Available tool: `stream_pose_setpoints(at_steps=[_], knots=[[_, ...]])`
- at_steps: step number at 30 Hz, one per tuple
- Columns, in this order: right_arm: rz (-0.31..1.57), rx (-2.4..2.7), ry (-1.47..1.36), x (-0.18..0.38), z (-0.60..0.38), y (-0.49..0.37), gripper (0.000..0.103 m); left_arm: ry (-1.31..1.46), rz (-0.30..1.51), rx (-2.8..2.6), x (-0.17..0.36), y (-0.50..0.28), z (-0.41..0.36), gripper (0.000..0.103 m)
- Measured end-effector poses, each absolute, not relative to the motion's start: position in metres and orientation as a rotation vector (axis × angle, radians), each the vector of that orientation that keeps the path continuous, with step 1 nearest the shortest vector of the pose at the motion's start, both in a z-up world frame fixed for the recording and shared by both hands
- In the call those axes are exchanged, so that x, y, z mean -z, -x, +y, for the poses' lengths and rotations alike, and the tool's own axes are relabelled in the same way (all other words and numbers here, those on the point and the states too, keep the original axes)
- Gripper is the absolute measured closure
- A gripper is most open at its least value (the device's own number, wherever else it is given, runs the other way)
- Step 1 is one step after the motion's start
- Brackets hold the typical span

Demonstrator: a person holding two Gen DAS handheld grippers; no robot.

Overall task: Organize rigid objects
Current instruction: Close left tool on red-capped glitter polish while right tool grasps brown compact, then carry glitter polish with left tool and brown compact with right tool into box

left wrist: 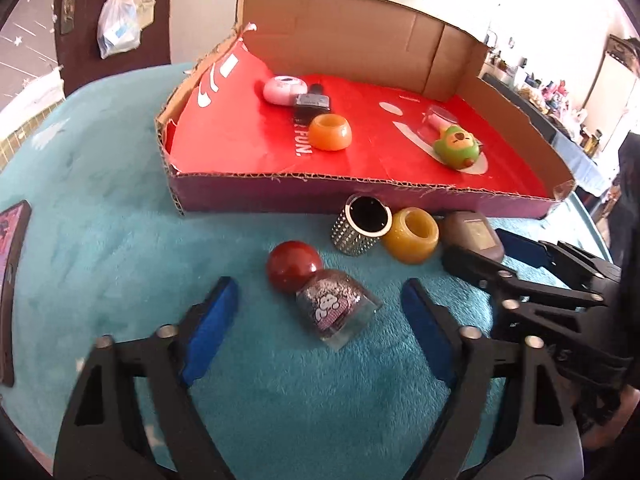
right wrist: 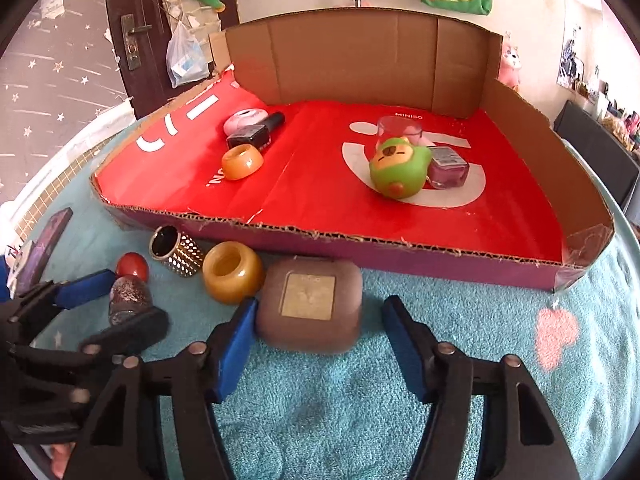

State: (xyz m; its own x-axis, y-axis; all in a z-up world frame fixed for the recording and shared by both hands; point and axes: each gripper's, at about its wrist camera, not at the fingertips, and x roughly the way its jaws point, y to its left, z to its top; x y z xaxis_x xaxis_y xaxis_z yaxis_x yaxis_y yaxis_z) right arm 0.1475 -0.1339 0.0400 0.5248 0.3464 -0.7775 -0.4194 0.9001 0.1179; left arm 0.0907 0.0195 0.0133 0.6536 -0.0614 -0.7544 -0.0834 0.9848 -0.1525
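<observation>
Left gripper on the teal fleece cover, jaws apart around a glitter nail-polish bottle with a round red cap, pads not touching it. Next right, in a row against the cardboard tray's front wall: studded metal cylinder, amber resin ring, brown rounded-square case. Right gripper straddles the case, left pad touching its side, right pad clear. Inside the red-lined tray: orange ring, green squishy toy.
</observation>
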Motion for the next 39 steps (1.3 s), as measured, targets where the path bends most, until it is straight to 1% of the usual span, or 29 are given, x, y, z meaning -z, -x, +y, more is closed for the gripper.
stream_pose_setpoints(at_steps=[1, 2, 3, 4, 8, 9, 10, 20, 30, 39], knots=[[0.915, -0.471, 0.071, -0.040, -0.136, -0.148, 0.046, 0.180, 0.854, -0.021, -0.014, -0.089, 0.021, 0.040], [0.918, -0.476, 0.064, -0.040, -0.136, -0.148, 0.049, 0.187, 0.850, -0.018, -0.014, -0.088, 0.023, 0.043], [0.917, -0.476, 0.063, -0.040, -0.136, -0.147, 0.049, 0.198, 0.846, -0.010, -0.014, -0.086, 0.026, 0.049], [0.916, -0.475, 0.062, -0.041, -0.136, -0.147, 0.049, 0.206, 0.841, -0.006, -0.015, -0.085, 0.029, 0.052], [0.916, -0.483, 0.040, -0.044, -0.138, -0.145, 0.049, 0.207, 0.832, 0.020, -0.016, -0.079, 0.033, 0.055], [0.915, -0.487, 0.033, -0.046, -0.140, -0.144, 0.049, 0.203, 0.831, 0.030, -0.018, -0.077, 0.032, 0.060], [0.910, -0.493, 0.026, -0.048, -0.141, -0.142, 0.049, 0.203, 0.832, 0.048, -0.020, -0.076, 0.031, 0.068], [0.874, -0.529, 0.003, -0.067, -0.147, -0.132, 0.049, 0.210, 0.810, 0.103, -0.033, -0.071, 0.027, 0.068], [0.860, -0.558, -0.014, -0.073, -0.147, -0.130, 0.049, 0.204, 0.768, 0.147, -0.052, -0.069, 0.021, 0.068], [0.834, -0.594, -0.036, -0.089, -0.149, -0.135, 0.049, 0.180, 0.733, 0.178, -0.069, -0.089, 0.024, 0.068]])
